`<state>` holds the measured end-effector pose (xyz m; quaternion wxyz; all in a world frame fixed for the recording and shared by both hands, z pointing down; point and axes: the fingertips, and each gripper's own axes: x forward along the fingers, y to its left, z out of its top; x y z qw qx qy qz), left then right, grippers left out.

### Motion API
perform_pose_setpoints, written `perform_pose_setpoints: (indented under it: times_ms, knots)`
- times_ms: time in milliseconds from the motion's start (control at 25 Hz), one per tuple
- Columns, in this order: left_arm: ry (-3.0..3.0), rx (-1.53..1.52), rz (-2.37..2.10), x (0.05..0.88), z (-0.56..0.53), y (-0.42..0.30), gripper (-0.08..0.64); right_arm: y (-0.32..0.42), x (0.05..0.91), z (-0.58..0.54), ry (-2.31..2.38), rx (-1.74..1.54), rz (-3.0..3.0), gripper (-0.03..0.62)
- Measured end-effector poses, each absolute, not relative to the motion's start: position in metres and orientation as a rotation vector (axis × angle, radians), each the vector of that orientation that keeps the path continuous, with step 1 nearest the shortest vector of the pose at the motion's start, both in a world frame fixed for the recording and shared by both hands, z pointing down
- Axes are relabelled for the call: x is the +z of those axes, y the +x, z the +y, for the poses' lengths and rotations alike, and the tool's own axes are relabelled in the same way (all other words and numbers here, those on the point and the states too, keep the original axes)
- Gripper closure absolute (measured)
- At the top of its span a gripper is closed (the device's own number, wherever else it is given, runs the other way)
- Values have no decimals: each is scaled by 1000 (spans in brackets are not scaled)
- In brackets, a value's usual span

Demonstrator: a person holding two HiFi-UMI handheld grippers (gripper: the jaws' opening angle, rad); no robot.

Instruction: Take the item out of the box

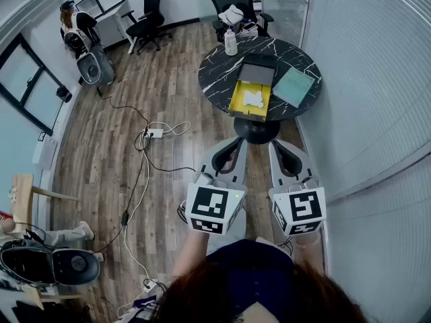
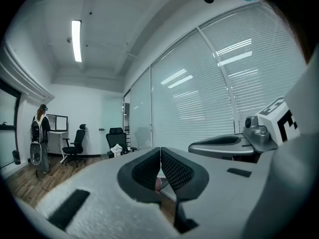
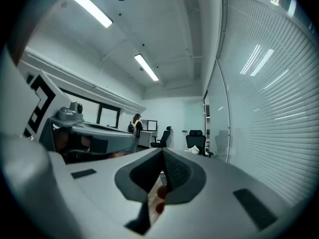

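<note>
Pre-approach: my left gripper [image 1: 236,142] and right gripper [image 1: 278,147] are pressed together, empty. Next: reach yellow box [image 1: 236,101], spread over white item [image 1: 254,98].

The room is bright and evenly lit, in a cool white. A ceiling strip [image 2: 76,40] gives most of the light. In the right gripper view two more burn overhead, a little blown out. Pale streaks of glare lie across the blinds [image 2: 234,78] of the glass wall. Shadows on the floor [image 1: 128,133] are soft and faint. The dark round worktop [image 1: 215,79] carries a dull sheen.

All three views are fisheye, so straight lines bow toward the edges, and both gripper views end in a black round border. The left hand-held gripper [image 2: 160,151] and the right hand-held gripper [image 3: 162,153] sit so near the lens that their grey shells blur. The far room is sharper.
</note>
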<state>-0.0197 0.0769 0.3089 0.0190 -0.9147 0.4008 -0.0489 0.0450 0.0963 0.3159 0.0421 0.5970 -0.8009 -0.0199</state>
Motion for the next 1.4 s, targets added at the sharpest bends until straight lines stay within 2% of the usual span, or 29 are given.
perform_pose_setpoints:
  times_ms: [1400]
  knots:
    - [-2965, -155, 1027, 324, -56, -20, 532, 18, 324, -48, 1795, -92, -2396, 568]
